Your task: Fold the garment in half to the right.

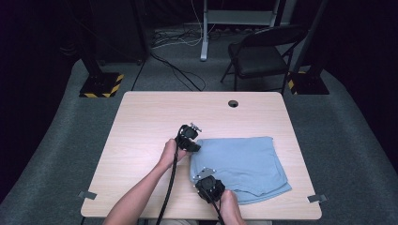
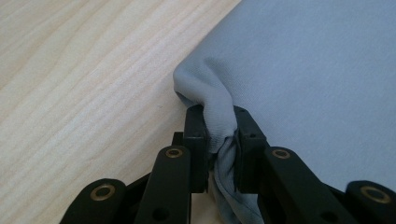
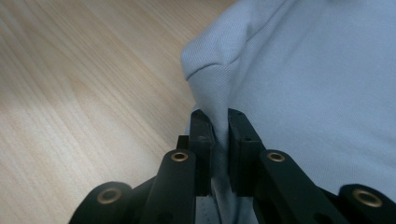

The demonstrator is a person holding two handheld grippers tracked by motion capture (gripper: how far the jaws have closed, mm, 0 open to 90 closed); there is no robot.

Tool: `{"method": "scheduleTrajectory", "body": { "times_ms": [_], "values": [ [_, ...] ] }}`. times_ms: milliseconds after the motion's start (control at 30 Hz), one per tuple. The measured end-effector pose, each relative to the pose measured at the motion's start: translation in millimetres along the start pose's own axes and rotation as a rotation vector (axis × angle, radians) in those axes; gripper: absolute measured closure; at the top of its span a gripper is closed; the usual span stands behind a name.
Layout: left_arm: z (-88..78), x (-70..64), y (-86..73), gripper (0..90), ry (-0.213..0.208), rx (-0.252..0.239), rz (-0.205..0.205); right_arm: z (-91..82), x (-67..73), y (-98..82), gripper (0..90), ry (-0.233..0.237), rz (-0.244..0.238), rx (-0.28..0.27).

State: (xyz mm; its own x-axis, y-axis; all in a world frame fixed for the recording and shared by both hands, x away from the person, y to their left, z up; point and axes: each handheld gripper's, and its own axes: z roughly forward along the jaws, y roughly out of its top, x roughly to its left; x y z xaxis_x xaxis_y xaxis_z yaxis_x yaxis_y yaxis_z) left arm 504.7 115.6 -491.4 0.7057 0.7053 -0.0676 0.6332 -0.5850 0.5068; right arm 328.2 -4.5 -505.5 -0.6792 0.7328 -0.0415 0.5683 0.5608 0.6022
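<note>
A light blue folded garment (image 1: 244, 161) lies on the right half of the wooden table (image 1: 150, 122). My left gripper (image 1: 196, 147) sits at the garment's upper left corner. In the left gripper view my left gripper (image 2: 220, 126) is shut on a bunched fold of the blue cloth (image 2: 303, 70). My right gripper (image 1: 202, 177) is at the garment's lower left edge. In the right gripper view my right gripper (image 3: 220, 128) pinches a raised ridge of the same cloth (image 3: 317, 79). Each gripper is held by a hand coming in from the bottom.
A round cable hole (image 1: 233, 103) is near the table's far edge. Metal clips (image 1: 87, 195) (image 1: 317, 198) sit at the near corners. A black folding chair (image 1: 263, 54) and stand bases (image 1: 101, 84) are on the grey floor behind the table.
</note>
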Motion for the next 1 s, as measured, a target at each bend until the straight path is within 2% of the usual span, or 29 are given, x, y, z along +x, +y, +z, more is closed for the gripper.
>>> {"method": "scheduleTrajectory", "body": {
  "times_ms": [267, 467, 633, 733, 867, 1000],
  "values": [
    [-12.1, 10.9, -2.1, 78.4, 0.029, 0.010, -0.017, 6.6, 8.9, 10.2, 82.6, 0.038, -0.004, -0.024],
    [-31.3, 26.5, -6.6, 78.5, 0.083, 0.019, -0.035, 10.0, 20.7, 27.5, 82.8, 0.065, -0.012, -0.066],
    [-62.3, 40.8, -6.4, 78.6, 0.158, 0.025, -0.026, 5.3, 30.2, 49.0, 83.1, 0.088, -0.021, -0.147],
    [-85.4, 48.5, -4.1, 78.6, 0.199, 0.012, -0.021, 0.4, 35.1, 63.7, 83.1, 0.103, -0.021, -0.195],
    [-117.9, 54.6, 4.7, 78.6, 0.216, -0.041, -0.031, -15.0, 37.4, 82.1, 83.2, 0.129, 0.001, -0.281],
    [-143.3, 44.9, 25.4, 78.5, 0.189, -0.124, -0.020, -45.2, 27.7, 87.9, 83.1, 0.108, 0.036, -0.377]
  ]
}}
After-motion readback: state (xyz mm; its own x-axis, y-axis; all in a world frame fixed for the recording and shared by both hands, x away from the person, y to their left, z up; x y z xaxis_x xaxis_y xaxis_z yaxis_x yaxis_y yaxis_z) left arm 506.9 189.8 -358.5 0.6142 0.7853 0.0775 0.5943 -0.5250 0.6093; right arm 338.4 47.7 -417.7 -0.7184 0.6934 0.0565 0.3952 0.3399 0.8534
